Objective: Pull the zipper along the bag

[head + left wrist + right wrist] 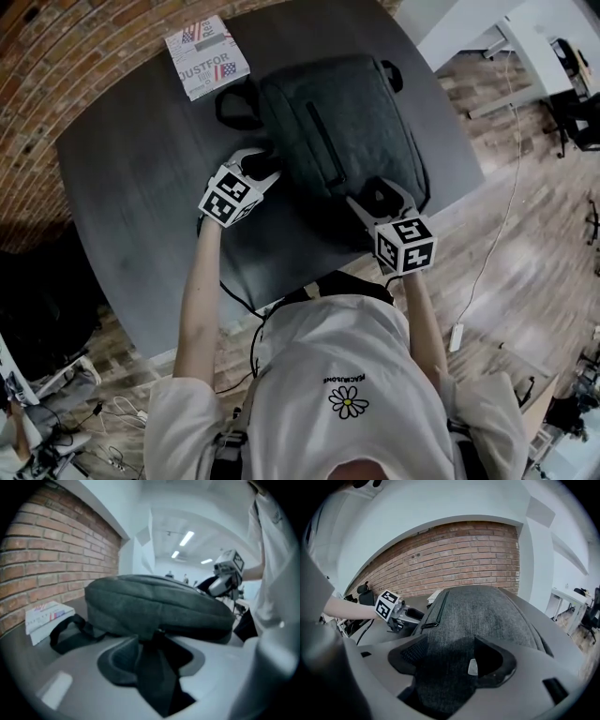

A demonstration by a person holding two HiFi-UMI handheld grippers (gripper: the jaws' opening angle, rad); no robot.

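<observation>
A dark grey backpack (337, 122) lies flat on the dark table (141, 197). A long zipper (323, 141) runs along its top face; it also shows in the right gripper view as a dark line (436, 606). My left gripper (265, 169) is at the bag's left side. In its own view a black strap (161, 677) coming off the bag (159, 604) fills the gap of the left gripper (157, 656), pinched. My right gripper (375, 199) sits on the bag's near end. Grey bag fabric (487, 616) is bunched in the grip of the right gripper (457, 660).
A printed booklet (206, 56) lies at the table's far left, next to the bag's black carry loop (234, 108). A brick wall runs behind the table. The table's near edge is close to the person's body. A white desk (487, 28) stands to the far right.
</observation>
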